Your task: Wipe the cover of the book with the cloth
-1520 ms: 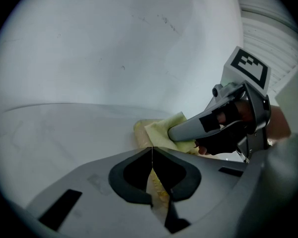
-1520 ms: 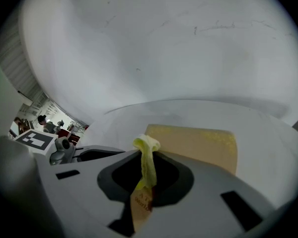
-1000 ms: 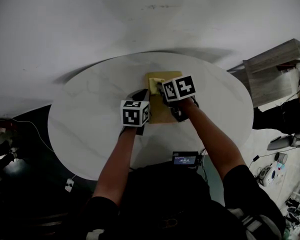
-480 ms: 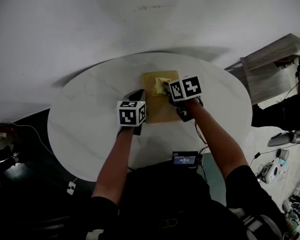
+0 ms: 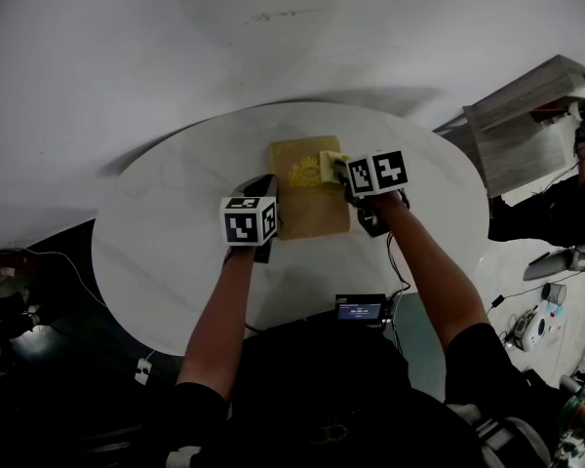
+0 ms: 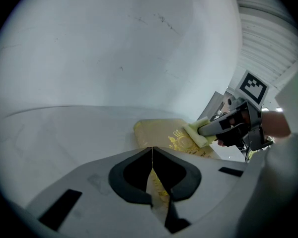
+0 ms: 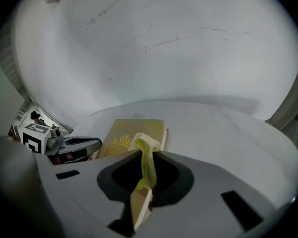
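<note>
A yellow book (image 5: pixel 307 198) with a gold crest lies flat in the middle of the round white table (image 5: pixel 166 252). My right gripper (image 5: pixel 339 171) is shut on a pale yellow cloth (image 5: pixel 330 160), which rests on the cover near the book's far right corner. In the right gripper view the cloth (image 7: pixel 147 165) hangs folded between the jaws above the book (image 7: pixel 126 133). My left gripper (image 5: pixel 263 188) is shut, its tips at the book's left edge. The left gripper view shows the book (image 6: pixel 161 135), the cloth (image 6: pixel 200 133) and the right gripper's fingers (image 6: pixel 223 124).
A small device with a lit screen (image 5: pixel 361 310) sits at the table's near edge. A wooden shelf unit (image 5: pixel 526 125) stands off the table to the right, with cables and gear on the floor below it. A plain white wall is behind.
The right gripper has slid the cloth rightward across the cover, uncovering the gold crest. The left gripper has stayed at the book's left edge.
</note>
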